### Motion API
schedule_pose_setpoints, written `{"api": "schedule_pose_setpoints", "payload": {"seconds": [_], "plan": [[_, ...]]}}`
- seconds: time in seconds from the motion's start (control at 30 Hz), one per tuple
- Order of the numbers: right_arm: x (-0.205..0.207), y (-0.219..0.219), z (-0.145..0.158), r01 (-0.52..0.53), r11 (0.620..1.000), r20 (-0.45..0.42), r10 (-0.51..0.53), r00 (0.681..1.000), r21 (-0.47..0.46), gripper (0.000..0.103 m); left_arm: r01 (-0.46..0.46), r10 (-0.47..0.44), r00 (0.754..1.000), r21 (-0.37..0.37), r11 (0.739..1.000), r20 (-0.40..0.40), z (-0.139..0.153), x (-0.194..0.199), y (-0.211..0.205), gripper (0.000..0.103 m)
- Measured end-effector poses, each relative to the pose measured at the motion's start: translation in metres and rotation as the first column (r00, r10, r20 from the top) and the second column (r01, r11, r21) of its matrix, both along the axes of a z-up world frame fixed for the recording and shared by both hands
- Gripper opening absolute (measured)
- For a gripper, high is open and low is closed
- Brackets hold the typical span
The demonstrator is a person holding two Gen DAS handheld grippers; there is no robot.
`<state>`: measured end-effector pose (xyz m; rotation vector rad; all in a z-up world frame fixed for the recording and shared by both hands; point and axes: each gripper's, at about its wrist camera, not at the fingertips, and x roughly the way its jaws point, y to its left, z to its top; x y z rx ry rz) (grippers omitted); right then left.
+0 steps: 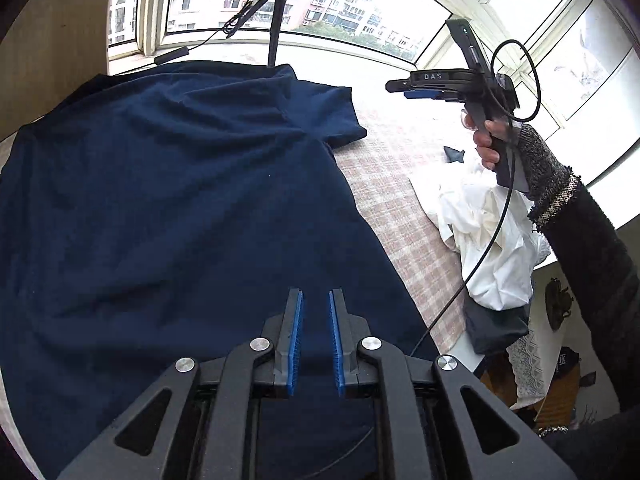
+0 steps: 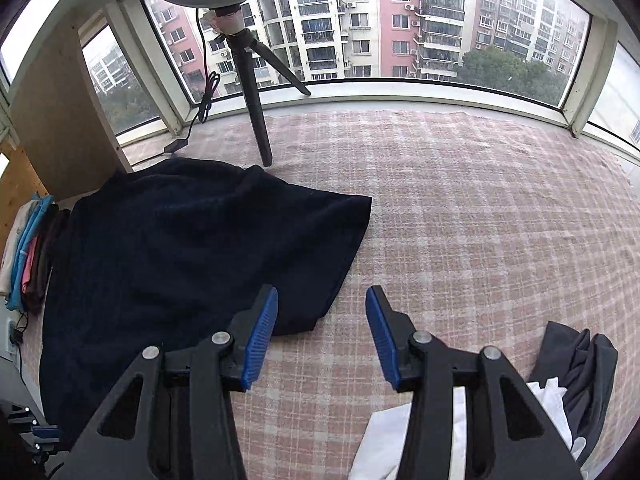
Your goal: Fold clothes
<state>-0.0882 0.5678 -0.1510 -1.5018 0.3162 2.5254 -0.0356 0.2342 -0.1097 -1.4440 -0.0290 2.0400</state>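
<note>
A navy blue T-shirt [image 1: 168,184] lies spread flat on the pink plaid cover [image 1: 400,184], one short sleeve pointing toward the window. My left gripper [image 1: 316,300] hovers over the shirt's lower part, its blue pads a narrow gap apart with nothing between them. A hand holds my right gripper [image 1: 416,88] up in the air to the right of the shirt. In the right wrist view the right gripper [image 2: 322,300] stands wide open above the plaid cover [image 2: 460,220], just right of the shirt's [image 2: 180,248] sleeve edge.
A crumpled pile of white clothes [image 1: 488,236] with a dark grey garment [image 2: 580,364] lies at the right. Folded clothes [image 2: 28,256] are stacked at the left. A black tripod [image 2: 252,92] with a ring light stands by the window behind the shirt.
</note>
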Motion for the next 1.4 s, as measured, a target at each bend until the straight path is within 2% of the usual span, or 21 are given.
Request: {"api": "schedule_pose_setpoints", "payload": {"seconds": [0.1, 0.27, 0.33, 0.4, 0.47, 0.5, 0.6, 0.67, 0.73, 0.83, 0.97, 1.03, 1.07, 1.13, 1.17, 1.2, 1.23, 1.27, 1.3, 1.33, 1.4], "plan": [[-0.04, 0.026, -0.027, -0.019, 1.0, 0.041, 0.018, 0.999, 0.015, 0.045, -0.027, 0.028, 0.999, -0.037, 0.999, 0.016, -0.006, -0.043, 0.024, 0.013], [-0.08, 0.053, -0.066, -0.066, 0.996, 0.055, 0.07, 0.996, -0.066, 0.045, -0.087, 0.089, 0.996, -0.088, 0.992, 0.029, -0.024, -0.104, 0.041, 0.017], [-0.087, 0.051, -0.078, -0.11, 0.991, 0.069, 0.116, 0.991, -0.081, 0.045, -0.101, 0.106, 0.993, -0.093, 0.99, 0.048, -0.034, -0.121, 0.047, 0.017], [-0.085, 0.044, -0.08, -0.166, 0.984, 0.04, 0.169, 0.985, -0.069, 0.045, -0.1, 0.106, 0.991, -0.084, 0.992, 0.08, -0.044, -0.129, 0.053, 0.017], [-0.08, 0.037, -0.077, -0.216, 0.972, 0.01, 0.218, 0.976, -0.096, 0.014, -0.079, 0.087, 0.992, -0.087, 0.993, 0.089, -0.053, -0.129, 0.063, 0.017], [-0.078, 0.034, -0.075, -0.23, 0.968, 0.0, 0.231, 0.973, -0.098, 0.003, -0.071, 0.079, 0.993, -0.094, 0.993, 0.086, -0.057, -0.127, 0.069, 0.017], [-0.07, 0.031, -0.054, -0.274, 0.951, -0.081, 0.265, 0.961, -0.143, 0.003, -0.01, 0.016, 0.998, -0.083, 0.996, 0.065, -0.059, -0.124, 0.097, 0.017], [-0.066, 0.036, -0.035, -0.251, 0.959, -0.121, 0.236, 0.964, -0.133, 0.003, 0.039, -0.036, 0.999, -0.074, 0.997, 0.04, -0.058, -0.121, 0.12, 0.017], [-0.071, 0.043, -0.035, -0.211, 0.972, -0.097, 0.201, 0.975, -0.102, 0.003, 0.078, -0.079, 0.997, -0.082, 0.994, -0.003, -0.057, -0.123, 0.143, 0.02], [-0.082, 0.054, -0.053, -0.191, 0.978, -0.037, 0.189, 0.981, -0.085, 0.003, 0.124, -0.128, 0.99, -0.09, 0.988, -0.049, -0.06, -0.13, 0.177, 0.021], [-0.076, 0.07, -0.067, -0.147, 0.968, -0.025, 0.145, 0.989, -0.202, 0.003, 0.19, -0.199, 0.977, -0.11, 0.976, -0.078, -0.074, -0.136, 0.212, 0.026], [-0.074, 0.073, -0.068, -0.146, 0.966, -0.025, 0.144, 0.989, -0.212, 0.003, 0.207, -0.232, 0.964, -0.179, 0.962, -0.13, -0.08, -0.134, 0.223, 0.026], [-0.074, 0.074, -0.069, -0.147, 0.965, -0.027, 0.145, 0.989, -0.216, 0.003, 0.212, -0.242, 0.96, -0.196, 0.957, -0.143, -0.082, -0.134, 0.224, 0.024], [-0.074, 0.072, -0.066, -0.152, 0.964, -0.037, 0.148, 0.988, -0.217, 0.003, 0.22, -0.256, 0.954, -0.211, 0.952, -0.159, -0.083, -0.135, 0.224, 0.006], [-0.074, 0.071, -0.063, -0.154, 0.963, -0.048, 0.146, 0.988, -0.221, 0.003, 0.218, -0.245, 0.961, -0.19, 0.957, -0.13, -0.082, -0.138, 0.22, 0.005], [-0.074, 0.071, -0.06, -0.155, 0.962, -0.06, 0.145, 0.988, -0.226, 0.003, 0.209, -0.218, 0.974, -0.124, 0.97, -0.066, -0.079, -0.144, 0.212, 0.004], [-0.072, 0.069, -0.054, -0.162, 0.962, -0.076, 0.149, 0.986, -0.219, 0.003, 0.2, -0.2, 0.98, -0.006, 0.98, 0.002, -0.071, -0.149, 0.201, 0.004], [-0.07, 0.067, -0.049, -0.17, 0.963, -0.093, 0.153, 0.984, -0.211, 0.003, 0.183, -0.192, 0.979, 0.124, 0.975, 0.069, -0.063, -0.154, 0.189, 0.005], [-0.068, 0.066, -0.043, -0.178, 0.963, -0.11, 0.158, 0.981, -0.203, 0.003, 0.177, -0.196, 0.976, 0.179, 0.968, 0.098, -0.059, -0.157, 0.181, 0.009], [-0.067, 0.064, -0.037, -0.185, 0.963, -0.127, 0.163, 0.979, -0.195, 0.003, 0.176, -0.204, 0.972, 0.211, 0.961, 0.114, -0.057, -0.16, 0.175, 0.015], [-0.07, 0.065, -0.046, -0.178, 0.97, -0.103, 0.163, 0.981, -0.163, 0.003, 0.173, -0.219, 0.965, 0.274, 0.946, 0.147, -0.052, -0.166, 0.161, 0.045]]}}
